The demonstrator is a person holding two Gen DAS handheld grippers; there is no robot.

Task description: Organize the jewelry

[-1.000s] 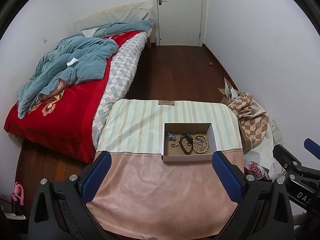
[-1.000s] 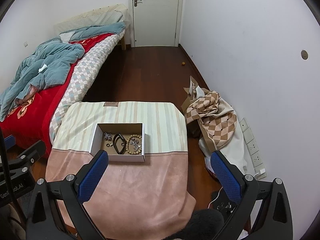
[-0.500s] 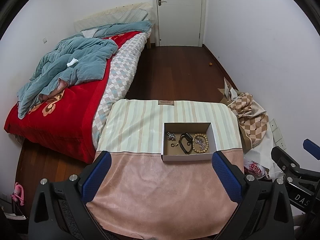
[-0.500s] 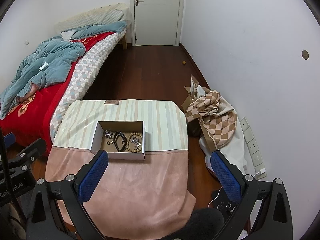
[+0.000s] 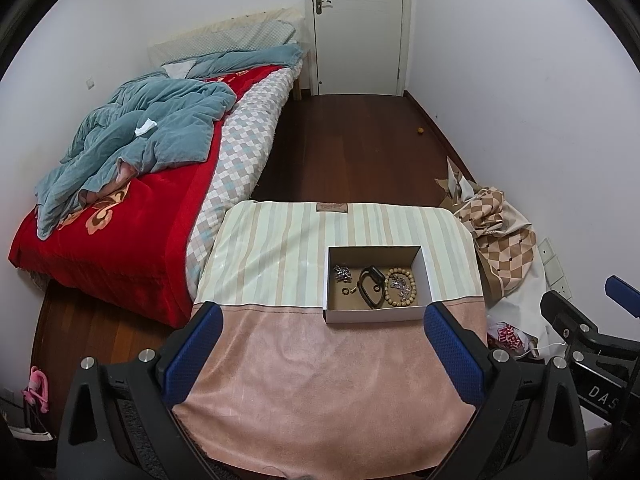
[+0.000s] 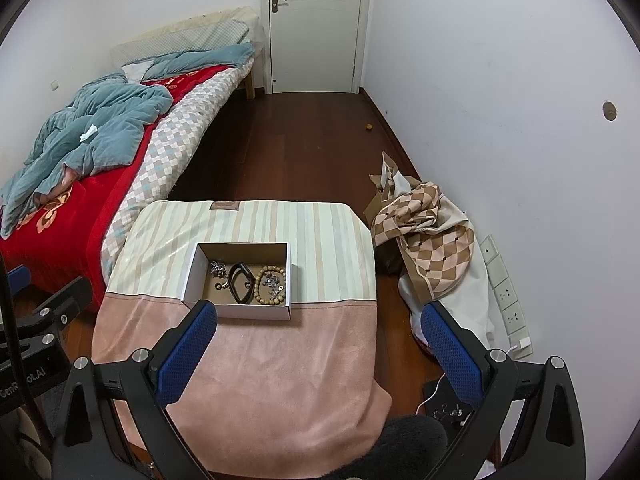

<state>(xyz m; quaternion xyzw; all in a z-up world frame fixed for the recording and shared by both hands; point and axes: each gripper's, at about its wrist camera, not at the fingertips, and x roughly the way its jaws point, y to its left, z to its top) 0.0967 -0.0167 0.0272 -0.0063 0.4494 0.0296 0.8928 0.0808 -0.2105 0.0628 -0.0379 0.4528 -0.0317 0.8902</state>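
1. Box: a shallow white cardboard box with a brown floor (image 5: 376,314) is sitting on a table draped in striped cream and pink cloth (image 5: 320,380), toward the table's right edge in the left wrist view, across the seam between the stripes and the pink.
2. Contents: a wooden bead bracelet (image 5: 400,289) is lying at the box's right end, ringing a silver chain piece (image 5: 397,282); a black band (image 5: 370,285) is lying in the middle, and a silver cluster (image 5: 342,273) with small rings (image 5: 345,290) at the left end.
3. Left gripper (image 5: 320,354): its blue-padded fingers are standing wide apart, holding nothing, above the pink cloth.
4. Right gripper (image 6: 318,354): likewise spread and gripping nothing, hovering near the table's right edge.
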